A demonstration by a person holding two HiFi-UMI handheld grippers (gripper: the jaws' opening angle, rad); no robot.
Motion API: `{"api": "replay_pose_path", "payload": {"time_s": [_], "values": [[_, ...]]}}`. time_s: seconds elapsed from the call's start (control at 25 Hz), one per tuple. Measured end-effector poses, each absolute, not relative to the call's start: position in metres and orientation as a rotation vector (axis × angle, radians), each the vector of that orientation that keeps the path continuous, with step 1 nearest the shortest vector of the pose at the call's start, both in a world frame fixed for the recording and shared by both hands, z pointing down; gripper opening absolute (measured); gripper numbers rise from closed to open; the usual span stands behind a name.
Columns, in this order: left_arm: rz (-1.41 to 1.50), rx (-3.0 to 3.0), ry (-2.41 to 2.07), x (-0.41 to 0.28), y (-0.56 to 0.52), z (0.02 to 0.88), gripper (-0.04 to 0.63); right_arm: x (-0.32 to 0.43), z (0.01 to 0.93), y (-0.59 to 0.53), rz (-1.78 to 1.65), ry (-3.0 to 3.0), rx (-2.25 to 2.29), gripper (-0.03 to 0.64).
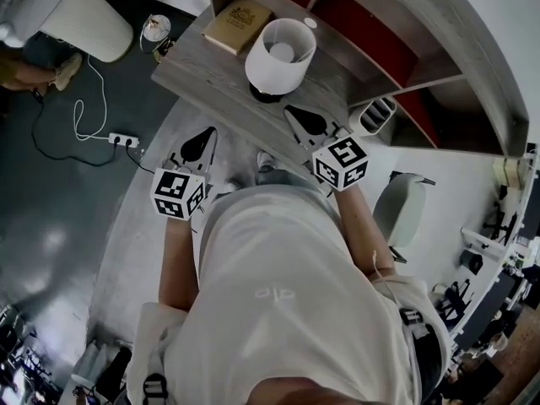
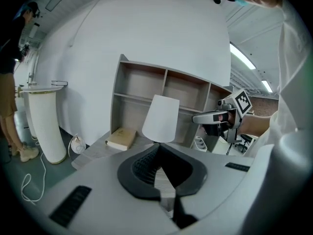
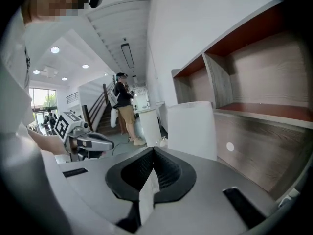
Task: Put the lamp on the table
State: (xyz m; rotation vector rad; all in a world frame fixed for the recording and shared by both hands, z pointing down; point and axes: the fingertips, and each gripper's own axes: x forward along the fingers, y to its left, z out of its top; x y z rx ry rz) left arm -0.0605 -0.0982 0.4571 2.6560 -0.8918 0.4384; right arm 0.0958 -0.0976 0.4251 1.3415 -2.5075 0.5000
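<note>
The lamp (image 1: 279, 56), with a white shade on a dark base, stands on the grey wooden table (image 1: 196, 72) in front of the shelf unit. In the head view my left gripper (image 1: 205, 137) hovers off the table's near edge, below and left of the lamp. My right gripper (image 1: 297, 116) is just to the lamp's near right. Both are shut and hold nothing. The left gripper view shows its own shut gripper (image 2: 159, 148), with the lamp (image 2: 160, 118) beyond it. The right gripper view shows its shut gripper (image 3: 153, 151) and the shade (image 3: 191, 129) close ahead.
A tan book (image 1: 239, 24) lies on the table left of the lamp. The shelf unit (image 1: 371, 32) rises behind the table. On the floor are a power strip with cable (image 1: 122, 139), a white pedestal (image 1: 84, 15) and a white chair (image 1: 401, 209). A person (image 3: 124, 109) stands farther off.
</note>
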Motion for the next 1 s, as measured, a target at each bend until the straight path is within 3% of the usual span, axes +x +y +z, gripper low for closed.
{"api": "replay_pose_path", "payload": {"time_s": [1.0], "values": [[0.351, 2.707, -0.915, -0.065, -0.095, 0.43, 0.014, 0.087, 0.415, -0.084, 0.446, -2.557, 1.385, 0.029]]}}
